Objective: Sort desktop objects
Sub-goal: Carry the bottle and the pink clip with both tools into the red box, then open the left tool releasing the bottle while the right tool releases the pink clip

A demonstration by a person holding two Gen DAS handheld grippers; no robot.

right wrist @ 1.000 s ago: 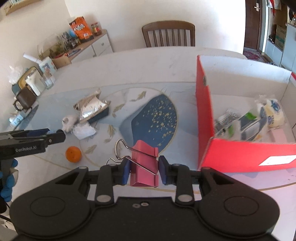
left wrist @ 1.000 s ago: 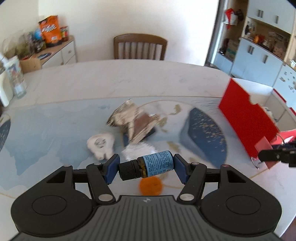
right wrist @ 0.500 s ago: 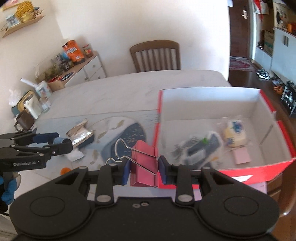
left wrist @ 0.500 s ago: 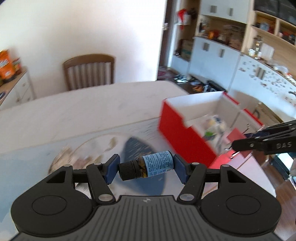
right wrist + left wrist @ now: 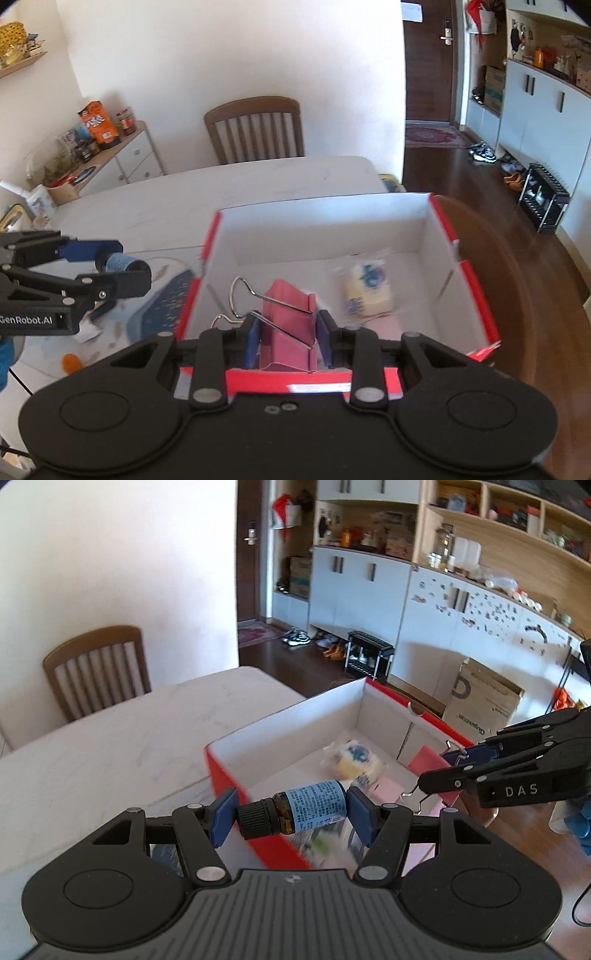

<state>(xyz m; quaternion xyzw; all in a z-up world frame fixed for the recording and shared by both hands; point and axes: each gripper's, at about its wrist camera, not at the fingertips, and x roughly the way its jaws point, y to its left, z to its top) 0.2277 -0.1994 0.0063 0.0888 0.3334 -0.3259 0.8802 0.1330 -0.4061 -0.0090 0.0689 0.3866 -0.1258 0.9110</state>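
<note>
Both tongs have swung from the cluttered counter to the red box; left tongs grip a small bottle over its near wall; right tongs clamp a pink binder clip above its inside; both look ready to drop.

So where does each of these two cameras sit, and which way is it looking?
Left wrist: sits on the left gripper, looks down past its jaws, shut on a small bottle, into the red box; the right gripper shows at right.
Right wrist: sits on the right gripper, looks down over a pink binder clip into the box; the left gripper shows at left.
Shared: box, both grippers, wooden chair.
</note>
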